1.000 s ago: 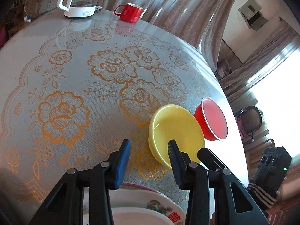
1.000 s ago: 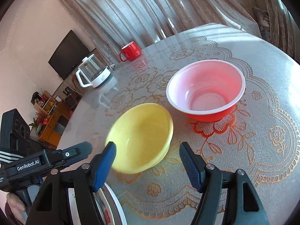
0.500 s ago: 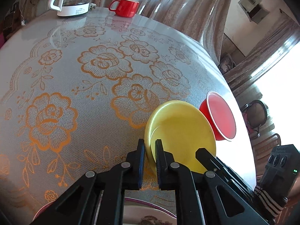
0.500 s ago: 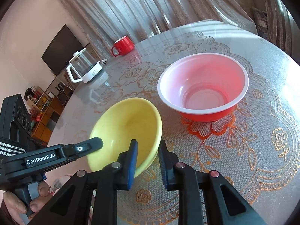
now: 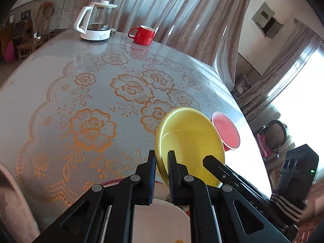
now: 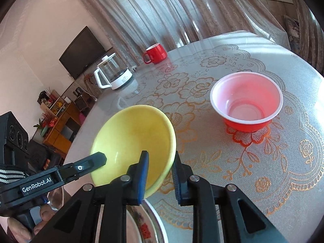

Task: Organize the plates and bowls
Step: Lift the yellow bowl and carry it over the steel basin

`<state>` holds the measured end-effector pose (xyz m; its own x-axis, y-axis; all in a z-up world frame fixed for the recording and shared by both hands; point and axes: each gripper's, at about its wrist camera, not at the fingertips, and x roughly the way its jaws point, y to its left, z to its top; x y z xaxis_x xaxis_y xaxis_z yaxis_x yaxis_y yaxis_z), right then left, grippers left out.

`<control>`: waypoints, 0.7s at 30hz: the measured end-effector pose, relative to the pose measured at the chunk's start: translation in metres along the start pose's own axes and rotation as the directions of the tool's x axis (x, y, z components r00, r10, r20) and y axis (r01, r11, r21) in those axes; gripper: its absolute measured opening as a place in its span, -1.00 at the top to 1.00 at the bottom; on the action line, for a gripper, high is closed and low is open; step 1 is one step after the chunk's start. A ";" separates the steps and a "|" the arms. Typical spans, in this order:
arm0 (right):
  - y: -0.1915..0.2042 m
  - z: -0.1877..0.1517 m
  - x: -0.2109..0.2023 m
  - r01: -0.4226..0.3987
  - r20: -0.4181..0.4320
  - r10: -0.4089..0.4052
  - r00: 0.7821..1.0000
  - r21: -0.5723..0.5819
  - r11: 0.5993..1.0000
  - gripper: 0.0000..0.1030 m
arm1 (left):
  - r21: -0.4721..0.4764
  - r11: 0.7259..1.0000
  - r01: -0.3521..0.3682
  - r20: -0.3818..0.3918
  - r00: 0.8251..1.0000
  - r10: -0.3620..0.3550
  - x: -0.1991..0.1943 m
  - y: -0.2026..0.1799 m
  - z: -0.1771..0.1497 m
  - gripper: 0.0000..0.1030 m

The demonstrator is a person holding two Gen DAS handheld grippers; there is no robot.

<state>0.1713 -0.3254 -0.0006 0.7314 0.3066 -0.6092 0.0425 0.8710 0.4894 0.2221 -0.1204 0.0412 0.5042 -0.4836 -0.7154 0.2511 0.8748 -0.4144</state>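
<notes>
A yellow bowl [image 5: 188, 139] is held off the table by both grippers, tilted. My left gripper [image 5: 161, 162] is shut on its near-left rim. My right gripper [image 6: 161, 162] is shut on the opposite rim of the yellow bowl [image 6: 133, 137]. A red bowl with a white inside [image 6: 246, 107] stands upright on the table to the right; it also shows behind the yellow bowl in the left wrist view [image 5: 226, 131]. A patterned white plate [image 5: 162, 220] lies below the grippers at the table's near edge, also in the right wrist view [image 6: 145, 222].
The round table [image 5: 60, 81] has a lace cloth with orange flowers. A glass kettle on a white base [image 5: 97, 22] and a red mug [image 5: 142, 34] stand at the far edge. Curtains hang behind. A chair [image 5: 273, 135] stands to the right.
Both grippers went from open to shut on the yellow bowl's rim, then lifted and tilted it off the table toward the plate. The red bowl has not moved.
</notes>
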 end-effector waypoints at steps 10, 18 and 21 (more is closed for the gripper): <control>0.060 -0.016 -0.004 -0.075 -0.026 0.073 0.997 -0.090 0.993 0.57 | -0.072 0.997 -0.013 0.064 0.998 0.017 -0.057 0.049 -0.023 0.79; 0.117 -0.041 0.009 -0.147 -0.097 0.132 0.986 -0.165 0.975 0.55 | -0.146 0.988 -0.052 0.111 0.991 0.069 -0.104 0.098 -0.049 0.77; 0.139 -0.052 0.015 -0.175 -0.127 0.152 0.980 -0.191 0.966 0.55 | -0.177 0.982 -0.057 0.127 0.989 0.080 -0.119 0.116 -0.059 0.77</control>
<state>0.1529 -0.1802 0.0259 0.6371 0.4816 -0.6018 -0.2168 0.8612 0.4597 0.1422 0.0372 0.0449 0.6235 -0.4042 -0.6692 0.0714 0.8818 -0.4661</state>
